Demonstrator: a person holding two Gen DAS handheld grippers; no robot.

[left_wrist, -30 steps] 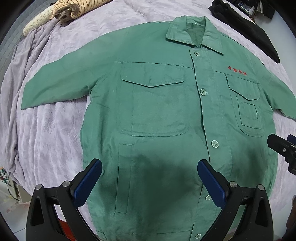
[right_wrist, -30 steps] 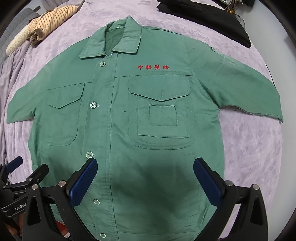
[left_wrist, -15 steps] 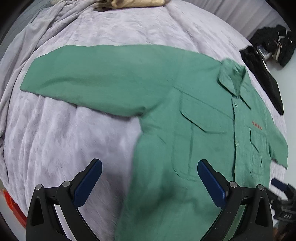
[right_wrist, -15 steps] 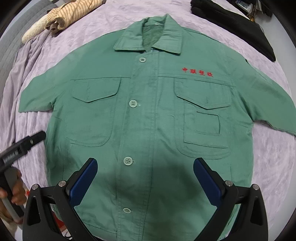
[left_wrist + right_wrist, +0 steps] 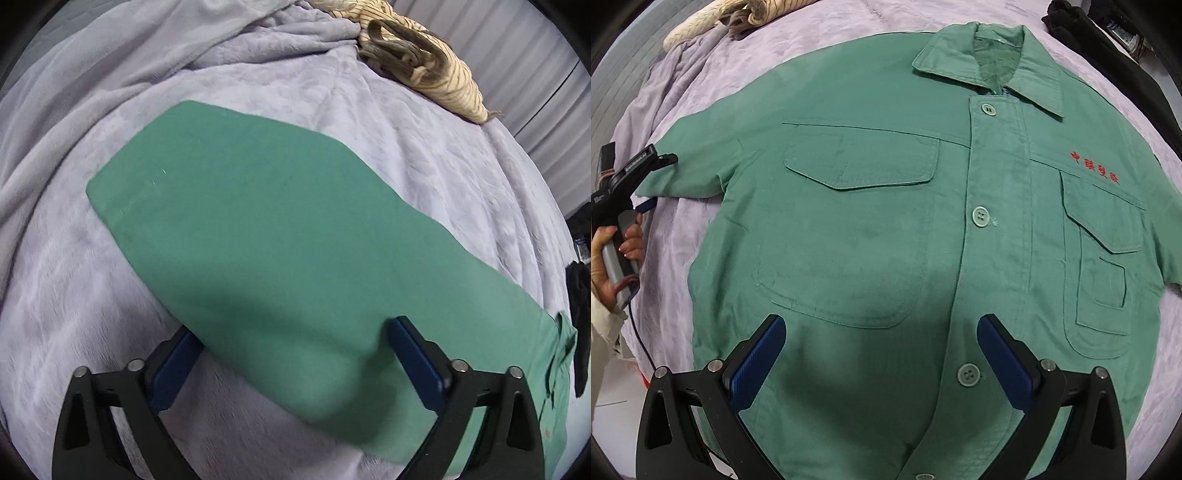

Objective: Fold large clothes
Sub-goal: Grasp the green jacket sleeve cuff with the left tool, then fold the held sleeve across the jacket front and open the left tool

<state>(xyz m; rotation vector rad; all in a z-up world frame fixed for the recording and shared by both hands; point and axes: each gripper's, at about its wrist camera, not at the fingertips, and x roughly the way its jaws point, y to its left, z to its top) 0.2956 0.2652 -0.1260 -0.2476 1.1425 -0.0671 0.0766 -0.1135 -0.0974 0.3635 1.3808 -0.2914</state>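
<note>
Left hand-held gripper (image 5: 291, 354) has shifted from the jacket's front out to its sleeve (image 5: 266, 236); right hand-held gripper (image 5: 882, 350) has closed in on the chest.
Green jacket (image 5: 886, 229) lies flat, buttoned, collar away, on the lavender-covered bed (image 5: 74, 295). Both hand-held grippers released, jaws spread: left straddles the sleeve, right over the lower front. Striped garment (image 5: 421, 70) at the far edge.
</note>
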